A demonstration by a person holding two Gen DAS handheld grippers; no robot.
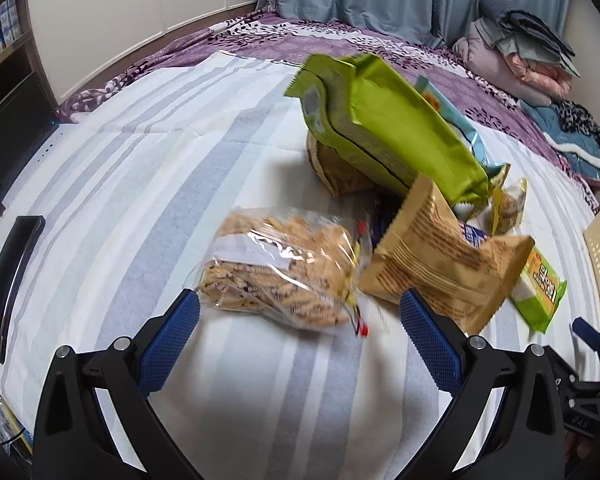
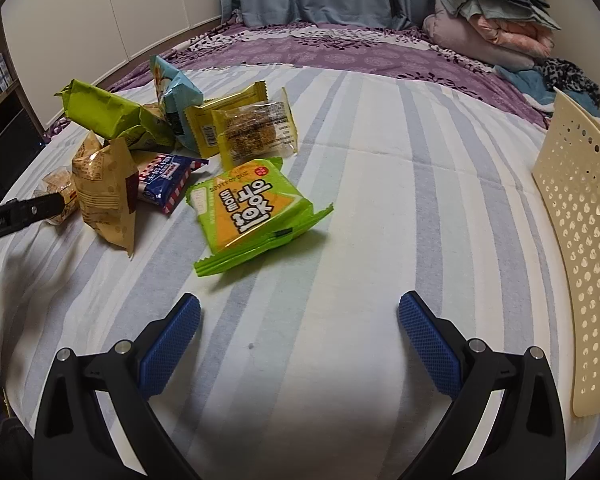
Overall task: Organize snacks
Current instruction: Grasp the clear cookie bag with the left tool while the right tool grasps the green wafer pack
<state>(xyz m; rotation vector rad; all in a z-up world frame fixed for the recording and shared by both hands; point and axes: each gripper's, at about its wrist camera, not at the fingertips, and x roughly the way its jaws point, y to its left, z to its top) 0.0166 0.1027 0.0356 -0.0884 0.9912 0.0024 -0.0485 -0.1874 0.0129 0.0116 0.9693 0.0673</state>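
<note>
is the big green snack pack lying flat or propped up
Propped up. In the left wrist view the green pack tilts, one end raised, leaning on a tan packet beneath; the right wrist view shows it atop the pile.

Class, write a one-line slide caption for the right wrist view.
Open right gripper hovers over a striped sheet, facing a green snack packet and a cream perforated basket.

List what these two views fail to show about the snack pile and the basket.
- Basket: right wrist view shows one perforated wall; the frame edge cuts off the rest, so its contents are unseen.
- Striped pack: tan bag covers part.
- Clear bag: left wrist view, motion blur makes its label unreadable.
</note>
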